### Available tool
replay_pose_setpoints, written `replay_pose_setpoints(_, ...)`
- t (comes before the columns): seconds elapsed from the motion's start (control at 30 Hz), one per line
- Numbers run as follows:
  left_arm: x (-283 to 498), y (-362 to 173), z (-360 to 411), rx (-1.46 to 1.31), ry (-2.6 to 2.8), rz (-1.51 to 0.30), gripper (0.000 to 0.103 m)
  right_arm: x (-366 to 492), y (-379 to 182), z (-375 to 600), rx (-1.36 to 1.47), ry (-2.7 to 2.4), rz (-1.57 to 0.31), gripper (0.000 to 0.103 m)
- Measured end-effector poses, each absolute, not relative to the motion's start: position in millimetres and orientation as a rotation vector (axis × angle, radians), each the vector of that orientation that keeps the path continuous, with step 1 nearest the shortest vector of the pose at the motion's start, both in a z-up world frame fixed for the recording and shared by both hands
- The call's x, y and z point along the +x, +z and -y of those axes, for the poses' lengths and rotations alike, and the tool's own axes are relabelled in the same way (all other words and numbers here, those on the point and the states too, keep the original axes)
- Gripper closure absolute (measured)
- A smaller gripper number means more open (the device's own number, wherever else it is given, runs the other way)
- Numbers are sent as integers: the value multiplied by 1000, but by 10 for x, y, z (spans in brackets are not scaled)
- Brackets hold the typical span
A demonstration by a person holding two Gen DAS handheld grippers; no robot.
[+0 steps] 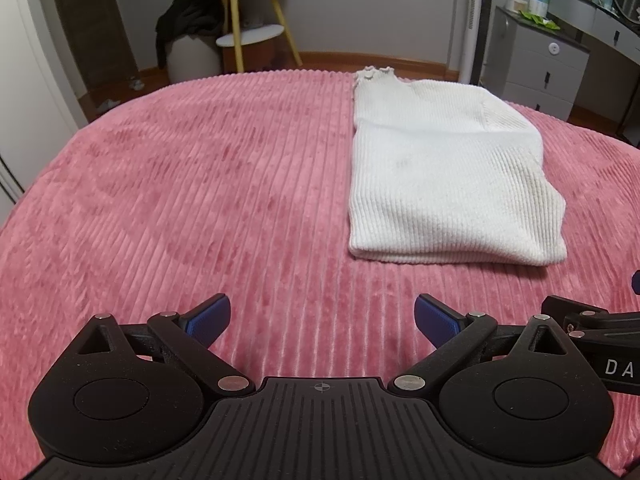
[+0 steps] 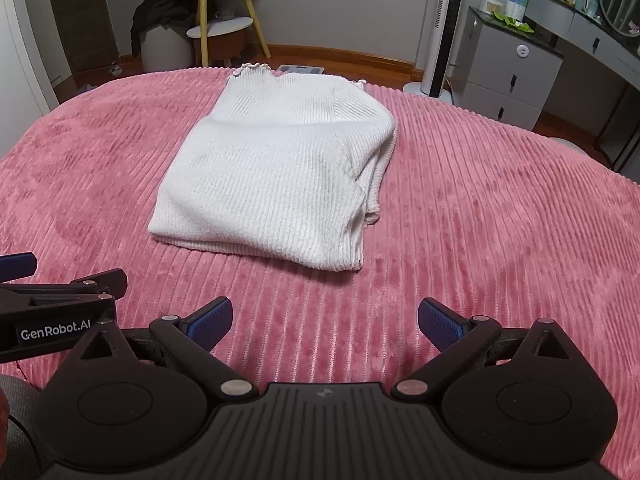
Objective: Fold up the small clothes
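A white ribbed knit top (image 1: 444,176) lies folded on the pink corduroy bedspread (image 1: 180,184), its frilled collar at the far end. It also shows in the right wrist view (image 2: 276,176), with a folded edge bunched on its right side. My left gripper (image 1: 322,320) is open and empty, low over the bedspread, nearer than the top and to its left. My right gripper (image 2: 325,322) is open and empty, just in front of the top's near edge. Each gripper shows at the edge of the other's view.
The pink bedspread (image 2: 500,240) ends at the far side. Beyond it stand a yellow-legged side table (image 1: 256,36), a stool with dark clothes (image 1: 192,24), a tall tower fan (image 2: 440,24) and a grey dresser (image 2: 516,76).
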State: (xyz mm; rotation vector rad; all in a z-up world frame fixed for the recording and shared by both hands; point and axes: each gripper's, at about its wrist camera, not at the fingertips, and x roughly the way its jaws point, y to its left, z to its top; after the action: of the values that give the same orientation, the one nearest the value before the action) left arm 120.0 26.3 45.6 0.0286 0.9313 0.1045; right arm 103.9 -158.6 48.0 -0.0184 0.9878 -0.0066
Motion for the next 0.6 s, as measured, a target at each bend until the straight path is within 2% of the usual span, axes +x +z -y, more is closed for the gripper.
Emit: replay_pose_setpoints(0.6,1192,473,-259,27,101,-928,2,1024,514,1559,-29,-5,-977,4)
